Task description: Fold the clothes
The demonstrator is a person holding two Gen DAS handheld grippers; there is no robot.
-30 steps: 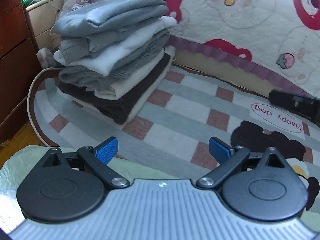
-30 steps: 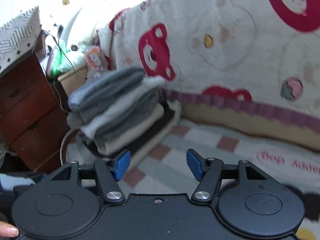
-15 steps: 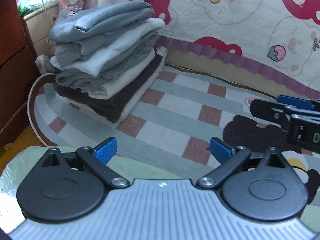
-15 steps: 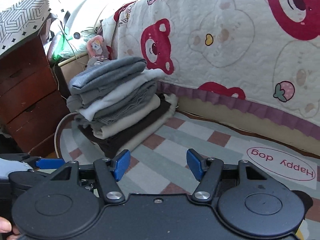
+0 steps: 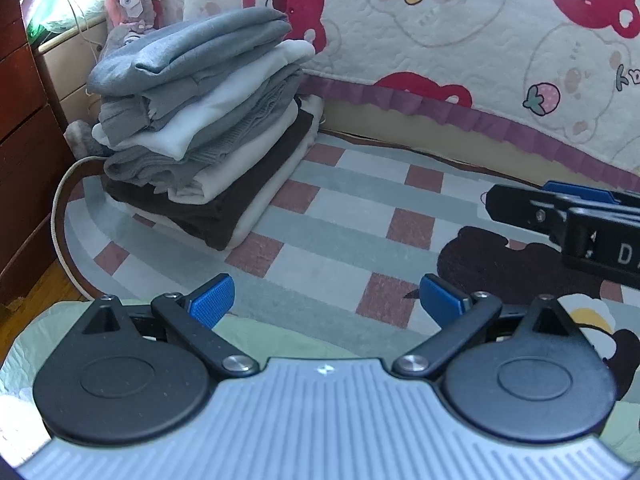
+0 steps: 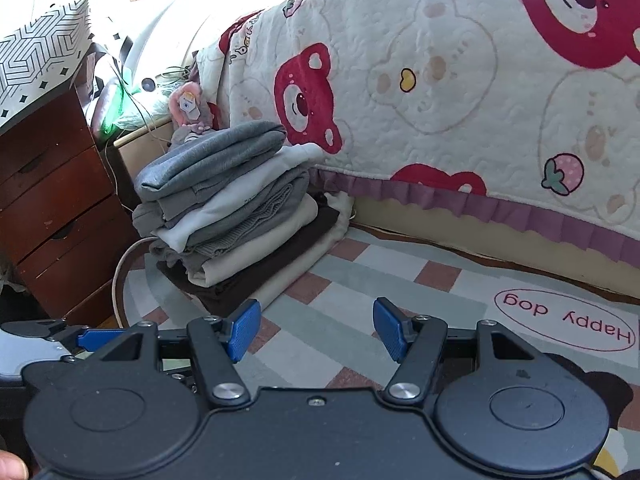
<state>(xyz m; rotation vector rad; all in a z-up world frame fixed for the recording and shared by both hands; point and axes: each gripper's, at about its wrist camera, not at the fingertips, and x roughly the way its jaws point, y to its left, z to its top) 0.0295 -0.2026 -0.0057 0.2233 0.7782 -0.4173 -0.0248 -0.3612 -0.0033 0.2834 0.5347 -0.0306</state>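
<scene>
A stack of folded clothes [image 5: 200, 132] sits on the checked rug [image 5: 340, 216], at its far left corner, close to the bed with the bear quilt [image 5: 460, 40] and near a brown chest of drawers [image 6: 52, 208]. A grey piece lies on top of the stack, a dark brown one near the bottom. The left gripper [image 5: 324, 300] hangs over the rug with its blue fingers wide apart and nothing between them. The right gripper [image 6: 316, 330] is also wide open and empty, pointing toward the stack.
</scene>
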